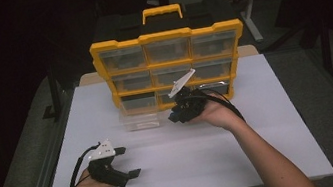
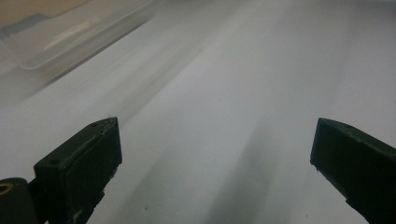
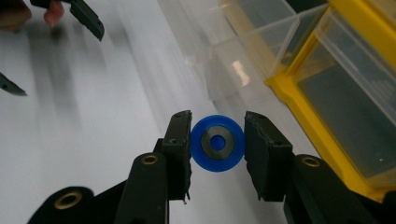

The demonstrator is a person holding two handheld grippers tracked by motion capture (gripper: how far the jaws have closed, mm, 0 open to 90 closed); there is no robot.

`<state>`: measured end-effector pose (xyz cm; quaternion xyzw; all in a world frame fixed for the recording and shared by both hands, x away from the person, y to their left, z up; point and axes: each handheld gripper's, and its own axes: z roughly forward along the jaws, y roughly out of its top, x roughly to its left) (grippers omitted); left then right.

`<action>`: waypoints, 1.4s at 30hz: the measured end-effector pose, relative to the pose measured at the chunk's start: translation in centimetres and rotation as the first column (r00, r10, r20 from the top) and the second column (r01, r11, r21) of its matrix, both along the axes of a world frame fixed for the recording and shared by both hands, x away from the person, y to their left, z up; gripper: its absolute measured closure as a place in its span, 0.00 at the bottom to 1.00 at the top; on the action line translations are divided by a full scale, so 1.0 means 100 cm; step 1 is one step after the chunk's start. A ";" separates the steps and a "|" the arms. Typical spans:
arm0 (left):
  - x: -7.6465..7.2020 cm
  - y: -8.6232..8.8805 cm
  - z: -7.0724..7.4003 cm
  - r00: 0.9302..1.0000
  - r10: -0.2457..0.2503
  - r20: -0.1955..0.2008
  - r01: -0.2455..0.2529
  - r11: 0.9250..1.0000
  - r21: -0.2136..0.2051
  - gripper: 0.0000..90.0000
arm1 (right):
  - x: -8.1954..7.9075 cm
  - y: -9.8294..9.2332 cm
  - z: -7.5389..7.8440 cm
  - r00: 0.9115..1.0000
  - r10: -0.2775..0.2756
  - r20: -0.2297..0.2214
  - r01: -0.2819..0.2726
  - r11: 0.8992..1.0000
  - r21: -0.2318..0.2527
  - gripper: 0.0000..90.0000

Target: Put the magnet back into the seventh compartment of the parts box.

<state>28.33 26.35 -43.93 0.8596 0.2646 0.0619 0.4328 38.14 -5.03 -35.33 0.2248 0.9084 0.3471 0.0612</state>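
The right gripper (image 3: 217, 147) pinches a blue wheel (image 3: 217, 143) — best carried level to the clear drawer (image 1: 139, 120) — while the left gripper (image 1: 125, 161) idles wide.

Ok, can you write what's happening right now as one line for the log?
right gripper: shut on blue wheel | near yellow drawer organizer | clear drawer pulled out on table | left gripper: open, holding nothing

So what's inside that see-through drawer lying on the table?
The clear drawer sits pulled out in front of the yellow organizer. From above it looks empty, but it is blurry and the light is dim, so something tiny could hide inside. The blue ring is in the right gripper, not the drawer.
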 end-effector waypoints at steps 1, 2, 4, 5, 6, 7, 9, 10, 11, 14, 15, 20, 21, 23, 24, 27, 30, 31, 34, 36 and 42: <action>0.000 0.000 0.000 1.000 0.001 -0.001 -0.001 1.000 -0.001 0.02 | 0.003 0.003 0.003 1.000 -0.001 0.001 0.001 1.000 -0.002 0.68; 0.000 0.000 0.000 1.000 0.000 -0.001 0.000 1.000 -0.002 0.02 | 0.003 0.004 0.005 1.000 -0.001 -0.002 0.001 1.000 0.000 0.68; 0.000 0.000 0.000 1.000 0.000 -0.001 0.000 1.000 -0.005 0.02 | 0.005 0.007 0.007 1.000 0.001 -0.001 -0.001 1.000 0.003 0.68; 0.000 0.000 0.000 1.000 -0.001 0.000 0.001 1.000 -0.003 0.02 | 0.006 0.008 0.009 1.000 0.001 0.003 -0.001 1.000 0.002 0.68; 0.000 0.000 0.000 1.000 -0.001 0.000 0.001 1.000 -0.002 0.02 | 0.007 0.010 0.010 1.000 0.004 0.008 -0.004 1.000 0.007 0.68; 0.000 0.000 0.000 1.000 -0.001 0.000 0.001 1.000 -0.002 0.02 | 0.007 0.010 0.010 1.000 0.004 0.008 -0.004 1.000 0.007 0.68; 0.000 0.000 0.000 1.000 -0.001 0.000 0.001 1.000 -0.004 0.02 | 0.008 0.012 0.013 1.000 0.003 0.008 -0.003 1.000 0.009 0.68; 0.000 0.000 0.000 1.000 -0.001 0.000 0.001 1.000 -0.004 0.02 | 0.009 0.013 0.013 1.000 0.003 0.012 -0.003 1.000 0.010 0.68; -0.001 0.000 0.000 1.000 -0.001 -0.001 0.001 1.000 -0.002 0.02 | 0.009 0.014 0.015 1.000 0.000 0.006 0.000 1.000 0.010 0.68; 0.000 0.000 0.000 1.000 -0.001 0.000 0.001 1.000 -0.004 0.02 | 0.010 0.018 0.018 1.000 0.000 0.004 0.000 1.000 0.013 0.68; 0.000 0.000 0.000 1.000 -0.001 -0.001 0.001 1.000 -0.003 0.02 | 0.012 0.019 0.018 1.000 0.008 0.011 -0.008 1.000 0.016 0.68; 0.000 0.000 0.000 1.000 -0.001 0.000 0.001 1.000 -0.003 0.02 | 0.015 0.026 0.021 1.000 0.012 0.020 -0.012 1.000 0.016 0.68; 0.000 0.000 0.000 1.000 -0.002 0.000 0.002 1.000 -0.001 0.02 | 0.016 0.027 0.022 1.000 0.012 0.015 -0.012 1.000 0.019 0.68; 0.000 0.000 0.000 1.000 -0.002 0.001 0.002 1.000 -0.002 0.02 | 0.018 0.032 0.023 1.000 0.012 0.027 -0.013 1.000 0.021 0.68; 0.000 0.000 0.000 1.000 -0.001 0.002 0.001 1.000 -0.002 0.02 | 0.018 0.032 0.023 1.000 0.012 0.027 -0.013 1.000 0.021 0.68; 0.000 0.001 0.000 1.000 -0.004 0.003 0.004 1.000 0.000 0.02 | 0.020 0.037 0.025 0.999 0.015 0.034 -0.015 1.000 0.015 0.68; 0.000 0.001 0.001 1.000 -0.002 0.003 0.002 1.000 -0.004 0.02 | 0.022 0.043 0.026 0.999 0.012 0.030 -0.013 1.000 0.022 0.68; 0.000 0.001 0.001 1.000 -0.005 0.004 0.005 1.000 0.000 0.02 | 0.022 0.044 0.027 0.999 0.013 0.031 -0.014 1.000 0.027 0.68; 0.000 0.001 0.001 1.000 -0.002 0.001 0.002 1.000 -0.008 0.02 | 0.025 0.050 0.028 0.999 0.006 0.036 -0.007 0.999 0.032 0.68; 0.000 0.001 0.001 1.000 -0.004 0.001 0.004 1.000 -0.007 0.02 | 0.026 0.053 0.028 0.999 0.008 0.038 -0.010 0.999 0.035 0.68; 0.000 0.001 0.001 1.000 -0.002 -0.001 0.002 1.000 -0.011 0.02 | 0.033 0.064 0.026 0.999 0.009 0.047 -0.010 0.999 0.032 0.68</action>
